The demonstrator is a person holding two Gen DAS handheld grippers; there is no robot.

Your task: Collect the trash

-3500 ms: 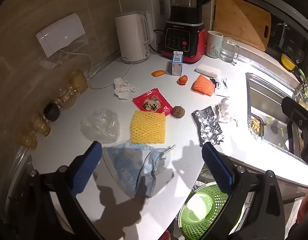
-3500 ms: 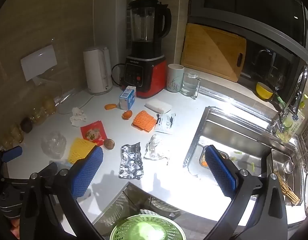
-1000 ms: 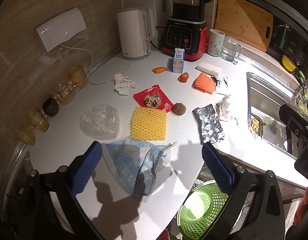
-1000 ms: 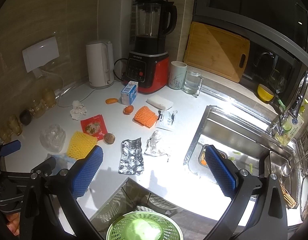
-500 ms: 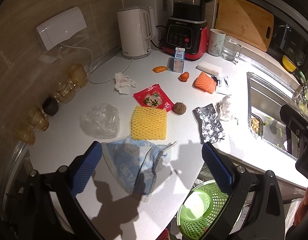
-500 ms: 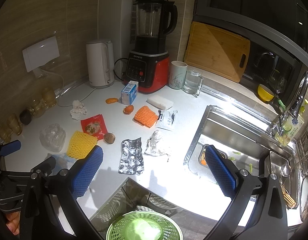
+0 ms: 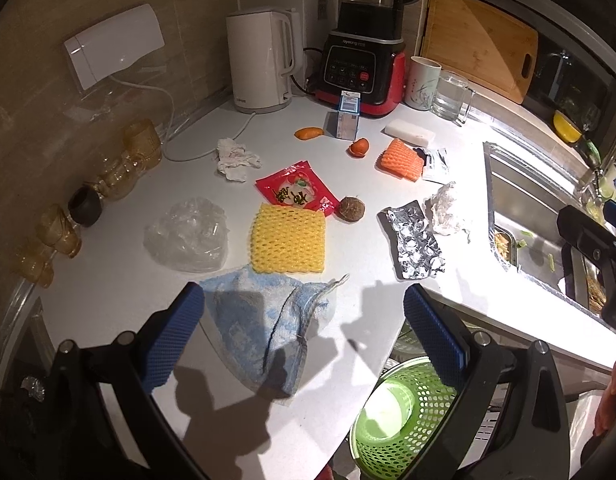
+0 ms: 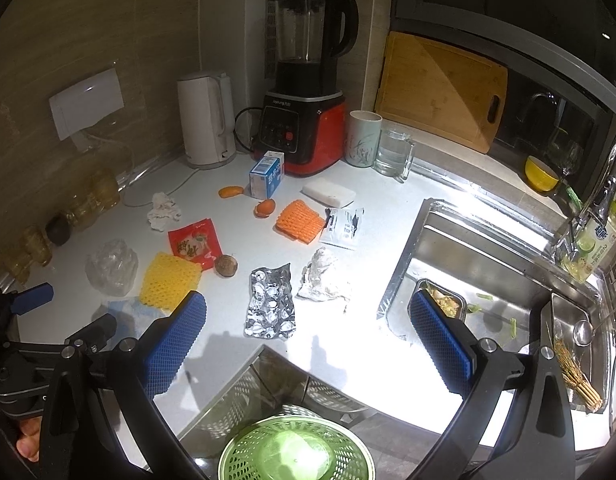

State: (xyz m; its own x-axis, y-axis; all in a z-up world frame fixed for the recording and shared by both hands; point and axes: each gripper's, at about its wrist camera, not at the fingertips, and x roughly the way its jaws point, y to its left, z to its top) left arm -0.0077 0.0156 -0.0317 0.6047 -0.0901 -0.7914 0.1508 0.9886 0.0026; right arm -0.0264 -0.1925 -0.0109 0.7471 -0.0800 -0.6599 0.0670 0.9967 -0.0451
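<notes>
Both grippers gape empty above the white counter [image 7: 108, 280]. The crumpled blue-white cloth [image 7: 264, 320] lies directly beneath the left gripper [image 7: 304, 316], lower centre; the right gripper [image 8: 308, 320] hovers nearer the silver foil sheet [image 8: 270, 304].

A white kitchen countertop [image 7: 348, 216] runs along the tiled wall to a steel sink [image 8: 460, 256] sunk into its right end; at the back stand a white electric kettle [image 7: 260, 66], a red-based blender [image 7: 364, 64], a printed mug [image 7: 422, 82] and a glass mug [image 7: 452, 96]; amber glasses [image 7: 120, 172] line the left wall; scattered across the middle lie a small milk carton [image 7: 348, 116], two orange peel pieces [image 7: 308, 132], a white sponge block [image 7: 409, 132], an orange foam net [image 7: 400, 159], a yellow foam net [image 7: 287, 238] touching a red snack wrapper [image 7: 296, 192], a brown round fruit [image 7: 351, 209], a crumpled tissue [image 7: 236, 158], a clear plastic bag [image 7: 188, 234], crumpled foil [image 7: 414, 246], a crumpled clear wrapper [image 7: 444, 210], a white sachet [image 8: 344, 224] and a blue cloth [image 7: 264, 328] near the front edge.
</notes>
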